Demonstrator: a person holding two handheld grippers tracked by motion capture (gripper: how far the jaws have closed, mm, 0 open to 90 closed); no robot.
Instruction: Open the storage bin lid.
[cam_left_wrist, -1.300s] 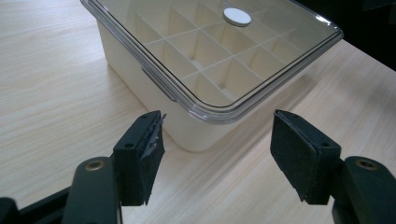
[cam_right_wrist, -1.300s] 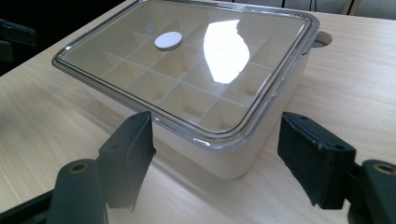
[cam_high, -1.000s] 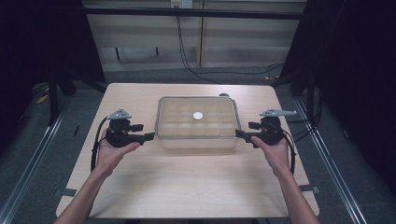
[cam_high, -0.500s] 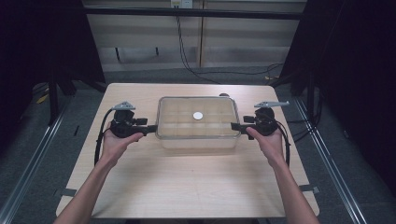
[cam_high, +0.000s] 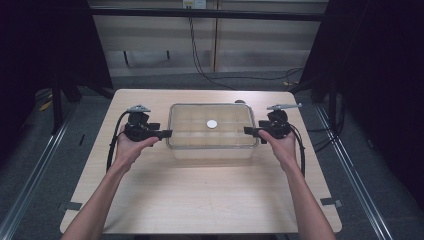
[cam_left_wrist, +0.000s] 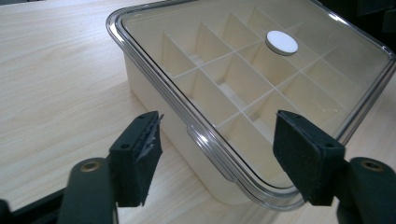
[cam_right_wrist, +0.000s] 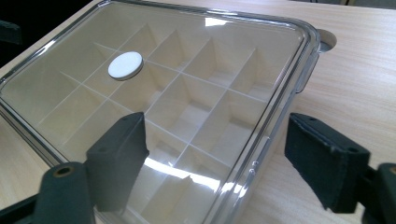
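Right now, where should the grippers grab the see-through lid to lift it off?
Best at the lid's two short ends, one gripper from each side. The lid lies flat, and its rim overhangs the box, so one jaw can probably slip under while the other presses on top. The left gripper and right gripper already straddle those ends, open.

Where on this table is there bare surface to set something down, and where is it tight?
Bare wood runs along the table's near edge, between the forearms and the box, and in a strip behind the box. It is crowded at the box's ends, where the open left gripper and right gripper sit.
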